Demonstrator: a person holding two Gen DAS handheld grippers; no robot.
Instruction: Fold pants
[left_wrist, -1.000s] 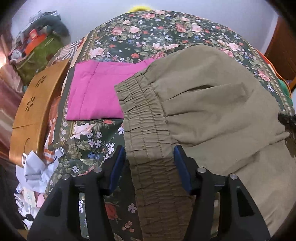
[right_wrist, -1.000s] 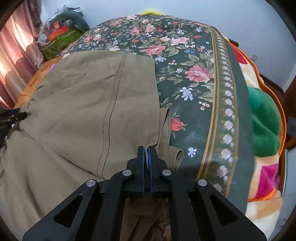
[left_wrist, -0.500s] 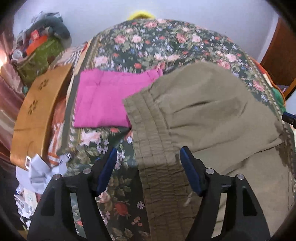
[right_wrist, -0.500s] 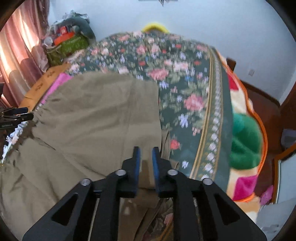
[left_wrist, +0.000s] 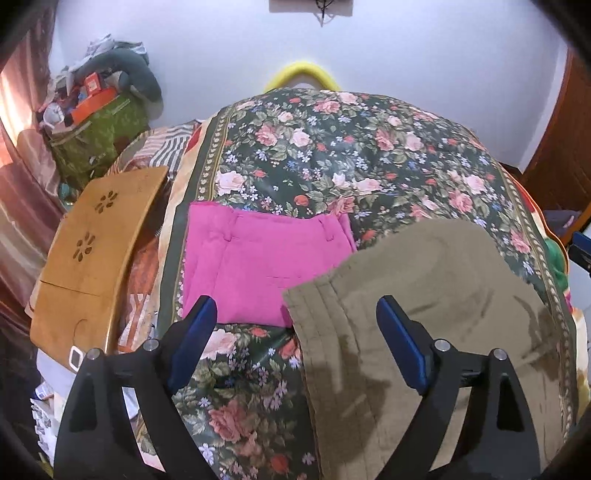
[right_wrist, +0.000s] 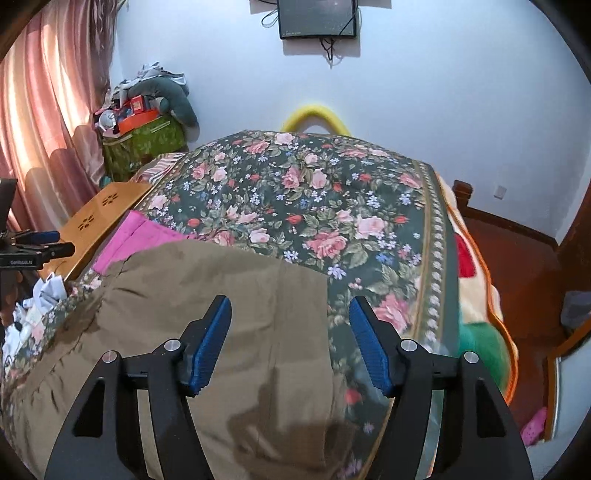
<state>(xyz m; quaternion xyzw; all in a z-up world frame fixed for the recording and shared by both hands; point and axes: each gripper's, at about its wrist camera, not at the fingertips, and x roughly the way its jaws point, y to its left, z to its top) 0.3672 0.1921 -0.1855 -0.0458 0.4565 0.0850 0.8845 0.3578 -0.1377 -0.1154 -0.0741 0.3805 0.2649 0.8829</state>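
Olive-brown pants (left_wrist: 436, 302) lie folded on the floral bedspread (left_wrist: 332, 155); their elastic waistband runs down the left edge. They also show in the right wrist view (right_wrist: 221, 317). My left gripper (left_wrist: 295, 343) is open and empty, raised above the waistband. My right gripper (right_wrist: 290, 339) is open and empty, raised above the pants' right edge. The left gripper also shows at the far left of the right wrist view (right_wrist: 37, 247).
Folded pink pants (left_wrist: 258, 266) lie on the bed, left of and behind the olive pair. A wooden lap desk (left_wrist: 92, 243) leans at the bed's left side. A green bag with clutter (left_wrist: 99, 136) stands by the wall. A green-and-red blanket (right_wrist: 476, 295) hangs off the bed's right edge.
My right gripper let go of the pants' edge and opened wide. Both grippers lifted up and back from the pants, which now rest on the bed.
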